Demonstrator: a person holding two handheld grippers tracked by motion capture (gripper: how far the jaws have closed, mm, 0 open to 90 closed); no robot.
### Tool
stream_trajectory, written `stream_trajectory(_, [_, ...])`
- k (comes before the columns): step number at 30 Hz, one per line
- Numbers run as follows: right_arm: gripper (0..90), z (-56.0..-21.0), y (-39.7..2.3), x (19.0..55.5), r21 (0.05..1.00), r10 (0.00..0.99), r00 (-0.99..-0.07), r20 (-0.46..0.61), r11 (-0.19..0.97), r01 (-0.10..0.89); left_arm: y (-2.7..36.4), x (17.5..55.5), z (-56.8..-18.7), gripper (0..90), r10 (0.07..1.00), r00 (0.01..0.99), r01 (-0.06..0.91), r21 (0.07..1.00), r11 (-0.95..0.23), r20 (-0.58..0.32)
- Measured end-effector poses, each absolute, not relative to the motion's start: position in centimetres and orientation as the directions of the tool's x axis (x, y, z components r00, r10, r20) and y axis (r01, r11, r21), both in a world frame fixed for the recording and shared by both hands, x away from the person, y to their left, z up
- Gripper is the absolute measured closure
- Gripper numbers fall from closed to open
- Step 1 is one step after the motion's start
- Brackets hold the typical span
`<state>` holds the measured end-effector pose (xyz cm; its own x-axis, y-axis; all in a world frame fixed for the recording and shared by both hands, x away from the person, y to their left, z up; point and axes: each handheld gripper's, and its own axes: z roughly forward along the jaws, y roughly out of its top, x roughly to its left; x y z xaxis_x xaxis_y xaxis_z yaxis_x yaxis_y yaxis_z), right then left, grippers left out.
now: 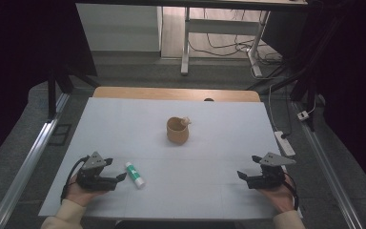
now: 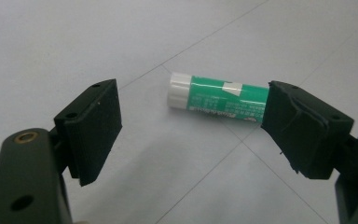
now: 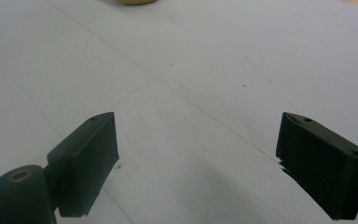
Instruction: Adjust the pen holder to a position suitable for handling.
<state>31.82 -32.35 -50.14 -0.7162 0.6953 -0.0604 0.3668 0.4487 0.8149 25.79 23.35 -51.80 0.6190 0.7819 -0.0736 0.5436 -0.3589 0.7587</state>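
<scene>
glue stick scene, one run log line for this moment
left gripper: open, beside glue stick | right gripper: open, empty | cup: upright, untouched

Black left gripper [image 1: 119, 177], grey three-cornered plate, cream sleeve [image 1: 66, 214].

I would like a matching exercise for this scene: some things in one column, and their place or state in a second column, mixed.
Things:
1. glue stick
2. cup
3. left tool
4. right tool

Descriptions:
A. open, far from the glue stick, above bare table
B. lying flat, green with white cap
C. upright, mid-table
D. open, next to the glue stick

Pairs: 1-B, 2-C, 3-D, 4-A
</scene>
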Motion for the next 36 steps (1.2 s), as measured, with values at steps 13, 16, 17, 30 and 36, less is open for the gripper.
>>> stream_trajectory(13, [15.0, -50.40, -31.81, 32.17, 0.816, 0.677, -0.733, -0.058, 0.455, 0.356, 23.69, 25.47, -51.80, 20.5, 0.790, 0.610, 0.545, 0.760, -0.355, -0.068])
stream_trajectory(16, [15.2, -50.44, -31.79, 32.19, 0.811, 0.677, -0.733, -0.064, 0.463, 0.357, 23.61, 25.45, -51.65, 20.5, 0.790, 0.609, 0.541, 0.764, -0.352, -0.068])
stream_trajectory(17, [15.2, -50.45, -31.79, 32.20, 0.812, 0.677, -0.733, -0.063, 0.462, 0.357, 23.59, 25.47, -51.63, 20.5, 0.789, 0.611, 0.540, 0.764, -0.354, -0.066])
stream_trajectory(30, [15.3, -50.58, -31.64, 32.23, 0.811, 0.663, -0.746, -0.056, 0.466, 0.353, 23.80, 25.45, -51.44, 21.5, 0.791, 0.608, 0.535, 0.772, -0.343, -0.070])
stream_trajectory(36, [15.3, -50.51, -31.64, 32.15, 0.816, 0.662, -0.747, -0.057, 0.462, 0.347, 23.57, 25.54, -51.23, 21.8, 0.793, 0.605, 0.532, 0.775, -0.341, -0.067])
